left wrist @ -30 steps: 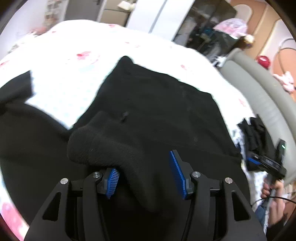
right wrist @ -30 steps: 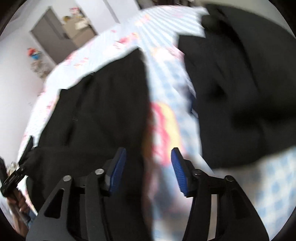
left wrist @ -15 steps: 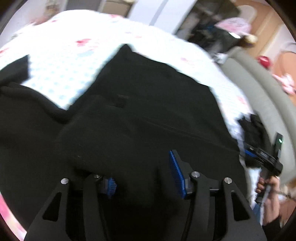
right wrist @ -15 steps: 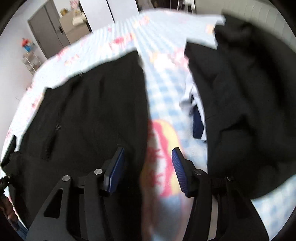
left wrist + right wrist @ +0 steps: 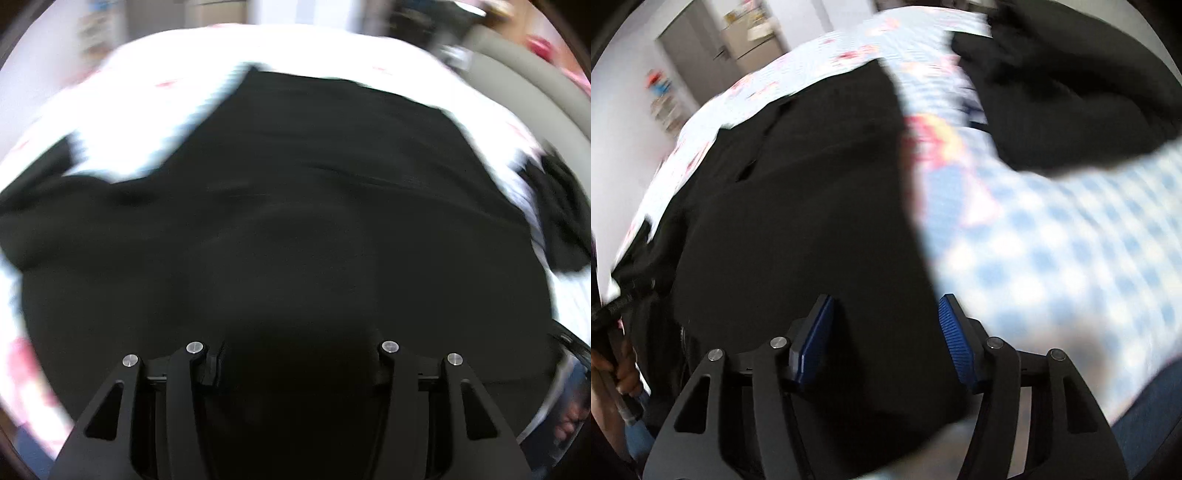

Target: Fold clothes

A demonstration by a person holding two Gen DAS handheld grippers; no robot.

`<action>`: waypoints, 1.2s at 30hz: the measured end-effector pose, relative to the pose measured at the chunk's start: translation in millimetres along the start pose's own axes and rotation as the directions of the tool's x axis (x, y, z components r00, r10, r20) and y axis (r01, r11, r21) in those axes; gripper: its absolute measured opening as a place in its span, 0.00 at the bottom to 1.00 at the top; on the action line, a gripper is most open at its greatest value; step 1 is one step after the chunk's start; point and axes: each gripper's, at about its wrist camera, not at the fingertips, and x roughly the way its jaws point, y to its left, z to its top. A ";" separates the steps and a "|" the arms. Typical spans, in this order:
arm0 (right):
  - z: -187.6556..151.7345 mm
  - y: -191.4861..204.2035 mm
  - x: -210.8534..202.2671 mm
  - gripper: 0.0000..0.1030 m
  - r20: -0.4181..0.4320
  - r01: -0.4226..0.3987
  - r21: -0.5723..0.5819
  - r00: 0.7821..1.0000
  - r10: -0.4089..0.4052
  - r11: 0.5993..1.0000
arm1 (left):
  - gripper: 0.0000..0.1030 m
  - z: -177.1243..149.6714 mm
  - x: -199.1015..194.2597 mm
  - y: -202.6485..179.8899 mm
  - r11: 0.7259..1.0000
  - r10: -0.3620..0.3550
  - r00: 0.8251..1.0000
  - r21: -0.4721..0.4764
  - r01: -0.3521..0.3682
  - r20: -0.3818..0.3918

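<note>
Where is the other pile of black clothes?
In the right wrist view the black clothes pile sits at the upper right on the blue checked bedsheet, across a strip of sheet from the spread black garment.

Black garment (image 5: pixel 798 206) lies on a blue-and-white checked sheet (image 5: pixel 1071 251) with pink-red prints.

We see the black garment (image 5: pixel 798 206) covering most of the bed (image 5: pixel 1052 236) ahead. To its right a bare strip of checked sheet leaves us room, bounded farther right by a second dark pile (image 5: pixel 1063 96). Black cloth fills the gap between the left gripper's (image 5: pixel 295 363) fingers. At the left edge of the right wrist view, a hand (image 5: pixel 622 373) blocks the way.
</note>
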 end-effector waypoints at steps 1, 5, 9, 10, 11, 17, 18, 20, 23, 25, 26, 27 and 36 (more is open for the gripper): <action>0.4 -8.1 -4.3 0.57 0.005 0.012 0.024 1.000 -0.012 1.000 | 0.51 1.3 -8.7 20.9 0.999 0.013 1.000 -0.052 -0.012 0.017; 3.4 -12.1 -24.6 0.58 0.041 0.001 0.018 0.999 -0.002 1.000 | 0.51 -0.8 -43.5 57.2 0.979 0.046 0.991 -0.203 -0.019 0.127; -0.4 -13.8 -7.2 0.59 -0.018 -0.136 0.108 0.990 0.138 0.985 | 0.53 -17.3 -51.2 30.8 0.973 -0.153 0.972 -0.144 0.179 0.177; -6.5 -14.0 -0.5 0.59 -0.036 -0.128 0.120 0.990 0.134 0.984 | 0.53 -21.1 -44.6 16.8 0.965 -0.220 0.964 -0.114 0.238 0.150; -12.9 -14.4 6.0 0.58 -0.053 -0.118 0.131 0.991 0.126 0.984 | 0.53 -24.3 -37.9 2.6 0.953 -0.280 0.952 -0.087 0.291 0.120; -19.7 -20.4 -5.4 0.55 -0.031 -0.019 0.087 0.999 0.022 0.996 | 0.53 -41.4 -8.0 -63.5 0.936 -0.349 0.937 0.051 0.349 -0.019; -19.7 -23.5 -10.1 0.53 -0.024 0.022 0.079 1.000 -0.020 0.997 | 0.53 -40.9 -8.9 -59.2 0.937 -0.348 0.937 0.037 0.349 -0.014; -20.1 -31.4 -25.3 0.53 0.000 0.067 0.088 0.998 -0.068 0.994 | 0.53 -35.2 -11.2 -33.4 0.944 -0.329 0.944 -0.031 0.329 0.014; -14.7 -32.7 -38.6 0.54 0.030 0.030 0.098 0.999 -0.033 0.995 | 0.53 -26.5 -14.6 5.4 0.945 -0.296 0.954 -0.133 0.300 0.053; -11.6 -21.6 -47.5 0.55 0.039 -0.042 0.047 0.998 0.040 0.998 | 0.53 -20.7 -16.9 31.3 0.938 -0.271 0.959 -0.201 0.281 0.077; -5.2 -9.7 -46.4 0.56 0.038 -0.078 0.013 0.996 0.078 0.997 | 0.53 -17.8 -18.1 44.2 0.933 -0.258 0.962 -0.234 0.272 0.089; 1.2 0.5 -43.4 0.58 0.034 -0.108 -0.012 0.993 0.108 0.994 | 0.53 -14.9 -19.2 57.2 0.927 -0.245 0.964 -0.268 0.263 0.099; 38.1 82.2 24.0 0.60 -0.121 -0.278 -0.086 0.956 0.267 0.957 | 0.68 32.0 30.9 143.3 0.711 -0.496 0.857 -0.500 0.494 0.140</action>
